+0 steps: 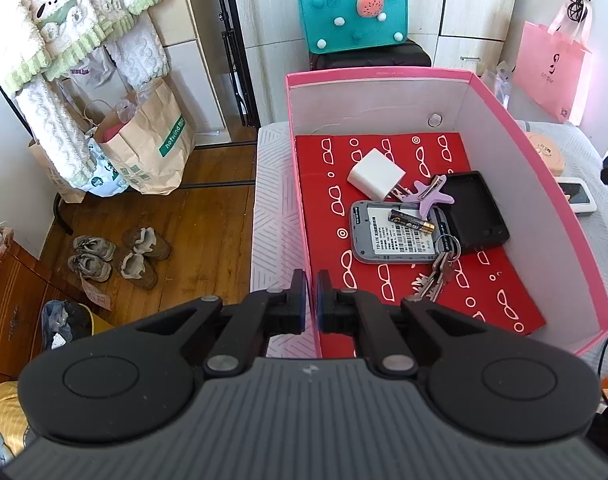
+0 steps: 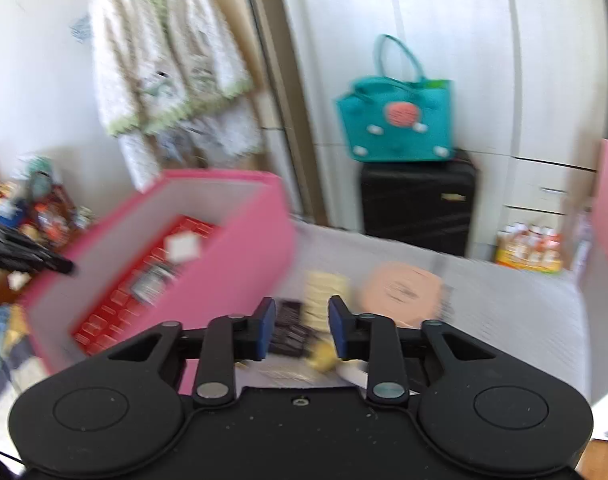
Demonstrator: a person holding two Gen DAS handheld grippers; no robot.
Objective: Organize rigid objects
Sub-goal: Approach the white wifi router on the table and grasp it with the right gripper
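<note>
the left gripper [image 1: 311, 300] tilts steeply down over the near wall of the open pink cardboard box [image 1: 544, 152], its jaws pinching that thin wall between them. inside, on a red patterned sheet [image 1: 384, 280], lie a white plug cube [image 1: 376, 174], a grey router [image 1: 396, 240] carrying a black battery [image 1: 412, 221], and a bunch of keys [image 1: 440, 272]. the right gripper [image 2: 301, 330] angles gently down over the grey bed cover [image 2: 504, 312], jaws spread, gripping nothing, beside the box.

Matt pink cardboard box [image 1: 544, 184], glossy red paper lining [image 1: 328, 240], metal keys [image 1: 438, 276], perhaps rubbery black case [image 1: 476, 212].
</note>
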